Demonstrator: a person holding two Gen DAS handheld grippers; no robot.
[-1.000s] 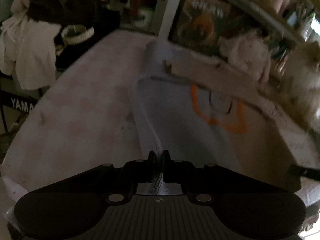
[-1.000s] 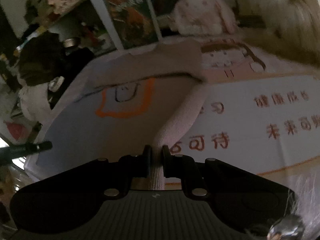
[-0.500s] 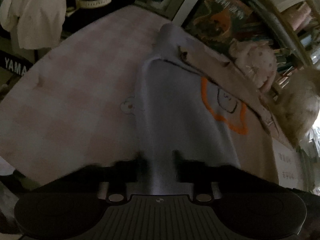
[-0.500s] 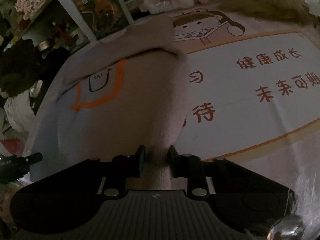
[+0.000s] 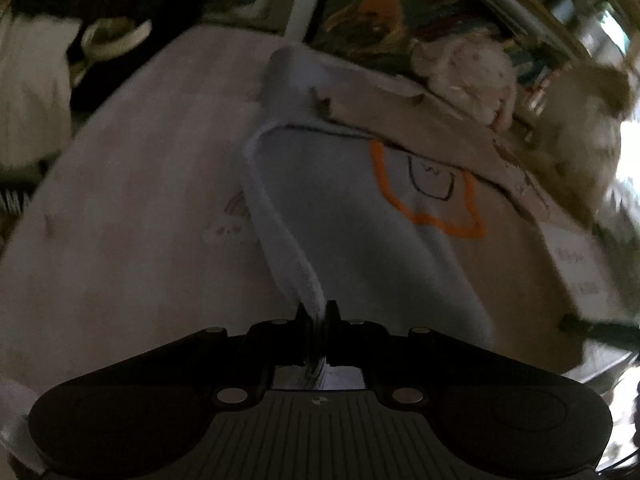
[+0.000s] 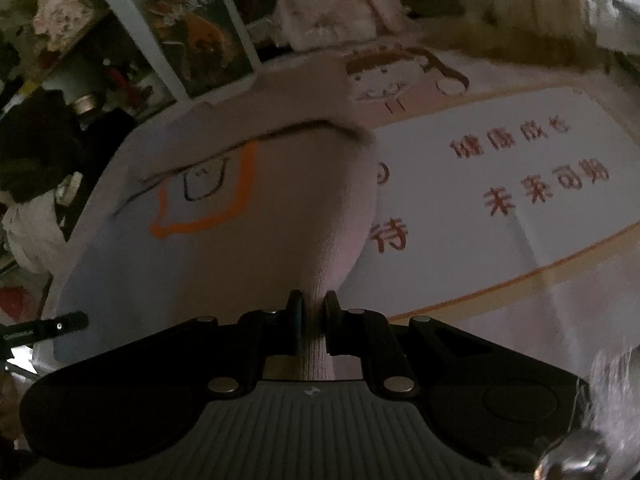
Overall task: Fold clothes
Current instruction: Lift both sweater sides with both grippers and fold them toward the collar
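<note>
**Both claws clamped on the hem, sweater stretched between them**

Here we are over the bed, and the left gripper (image 5: pixel 316 314) is clenched tight on a narrow ribbed edge of the sweater (image 5: pixel 344 216), the pale blue side of it. That strip of knit rises straight out of the pinch and runs away toward the far corner. Over on the other side, the right gripper (image 6: pixel 313 308) is clamped on a bunched pinkish-beige part of the same garment, ribbing visible right between the fingers.

The sweater itself lies spread on the bed cover (image 5: pixel 132 184), front up, with the orange outline drawing (image 6: pixel 208 196) plain to see. Its far end already looks folded over, a beige flap across the top. Beside it in the right view lies a printed sheet (image 6: pixel 520 184) with red characters, and a plush toy (image 6: pixel 332 8) sits beyond the far edge.

Now, how will it handle? This looks a soft, light knit, limp as anything: it sags and necks down wherever it is pinched. No stiffness to rely on, so the two holds must travel together or the cloth will twist. The ribbed hem corners are the sensible places to grip, thick enough not to slip free.
</note>
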